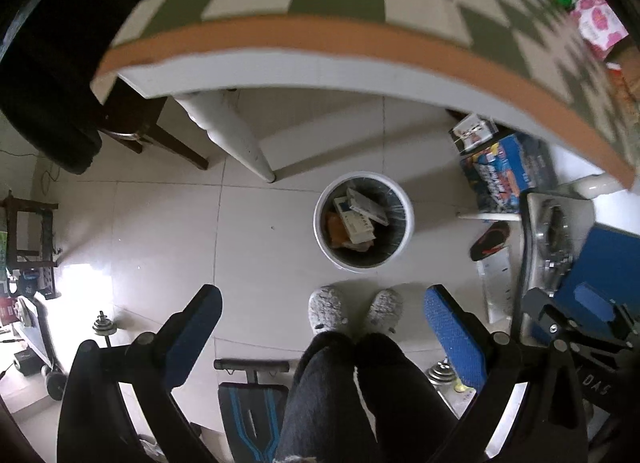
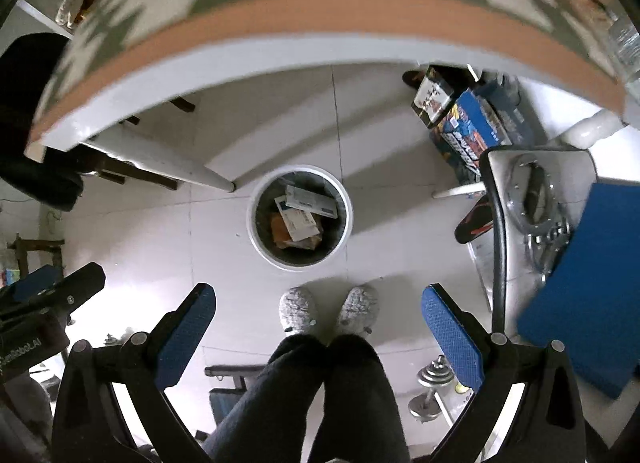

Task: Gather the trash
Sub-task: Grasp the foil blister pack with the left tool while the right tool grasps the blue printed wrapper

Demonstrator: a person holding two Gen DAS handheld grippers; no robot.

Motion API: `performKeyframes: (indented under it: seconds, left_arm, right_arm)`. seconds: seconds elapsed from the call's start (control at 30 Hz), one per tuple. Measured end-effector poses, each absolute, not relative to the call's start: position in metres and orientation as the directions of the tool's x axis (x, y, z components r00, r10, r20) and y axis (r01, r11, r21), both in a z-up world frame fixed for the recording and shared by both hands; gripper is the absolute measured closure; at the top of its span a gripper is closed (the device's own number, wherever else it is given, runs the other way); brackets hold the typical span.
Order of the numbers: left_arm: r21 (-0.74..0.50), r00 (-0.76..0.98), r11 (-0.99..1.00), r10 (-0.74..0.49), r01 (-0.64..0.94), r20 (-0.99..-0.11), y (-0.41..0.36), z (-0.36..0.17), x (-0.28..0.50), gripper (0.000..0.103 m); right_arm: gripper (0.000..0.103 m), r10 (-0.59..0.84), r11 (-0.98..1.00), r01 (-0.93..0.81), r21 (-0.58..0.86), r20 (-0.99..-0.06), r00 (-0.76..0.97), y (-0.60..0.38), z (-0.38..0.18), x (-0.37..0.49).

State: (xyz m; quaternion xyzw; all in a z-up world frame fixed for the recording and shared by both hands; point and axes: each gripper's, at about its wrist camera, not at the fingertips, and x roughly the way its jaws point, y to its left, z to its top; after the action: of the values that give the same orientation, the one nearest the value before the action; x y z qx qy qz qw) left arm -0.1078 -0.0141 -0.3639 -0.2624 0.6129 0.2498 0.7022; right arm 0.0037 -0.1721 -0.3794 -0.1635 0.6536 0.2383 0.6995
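- My left tongs (image 1: 322,315) stand wide at the bottom of the left wrist view, blue pads apart, nothing between them.
- My right tongs (image 2: 318,313) are equally wide in the right wrist view and hold nothing.
- The white trash bin (image 1: 403,199) sits on the tiled floor (image 1: 160,231) in the middle of the frame, just in front of the person's grey slippers (image 1: 326,309).
- In the right wrist view the bin (image 2: 347,207) lies slightly left of centre; inside it I see white cartons (image 2: 308,203) and an orange-brown wrapper (image 2: 280,229).
- The table (image 1: 280,35), with its green-and-cream checked cloth and orange edge, arcs across the top of both frames, blurred.
- At the far upper right of the table in the left wrist view lies a pink-and-white packet (image 1: 598,21), with other small items I cannot make out.
- Blue printed boxes (image 1: 504,171) stand under the table at centre right.
- A dumbbell (image 2: 434,377) lies on the floor at lower right.
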Motion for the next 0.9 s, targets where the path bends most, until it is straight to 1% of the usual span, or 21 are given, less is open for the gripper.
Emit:
performKeyframes:
  seconds: [0.1, 0.2, 0.4, 0.5, 0.67, 0.77, 0.9]
  left_arm:
    - [-0.067, 0.144, 0.738, 0.040, -0.672, -0.989, -0.010, -0.338, -0.104, 0.000]
    - [-0.060, 0.184, 0.747, 0.085, -0.662, -0.979, -0.003, -0.310, -0.087, 0.000]
    - [-0.013, 0.253, 0.769, 0.194, -0.639, -0.948, 0.024, -0.259, -0.016, 0.000]
    - [0.011, 0.268, 0.779, 0.230, -0.628, -0.936, 0.036, -0.246, 0.031, 0.000]
    - [0.035, 0.253, 0.773, 0.250, -0.633, -0.934, 0.066, -0.243, 0.119, 0.000]
    - [0.047, 0.237, 0.777, 0.248, -0.628, -0.939, 0.082, -0.249, 0.181, 0.000]
    - [0.103, 0.157, 0.800, 0.239, -0.591, -0.958, 0.097, -0.266, 0.261, 0.000]
  right_arm:
    - [0.000, 0.139, 0.841, -0.530, 0.107, -0.990, 0.020, -0.170, -0.349, 0.001]
    - [0.000, 0.178, 0.851, -0.504, 0.148, -0.984, 0.013, -0.166, -0.319, 0.009]
    - [0.000, 0.241, 0.878, -0.441, 0.188, -0.968, 0.069, -0.150, -0.263, 0.073]
    - [0.000, 0.250, 0.888, -0.422, 0.186, -0.963, 0.101, -0.143, -0.243, 0.126]
    - [0.000, 0.239, 0.899, -0.408, 0.161, -0.960, 0.148, -0.128, -0.222, 0.242]
    - [0.000, 0.243, 0.901, -0.402, 0.163, -0.957, 0.157, -0.116, -0.225, 0.327]
    - [0.000, 0.222, 0.892, -0.428, 0.143, -0.965, 0.141, -0.094, -0.245, 0.432]
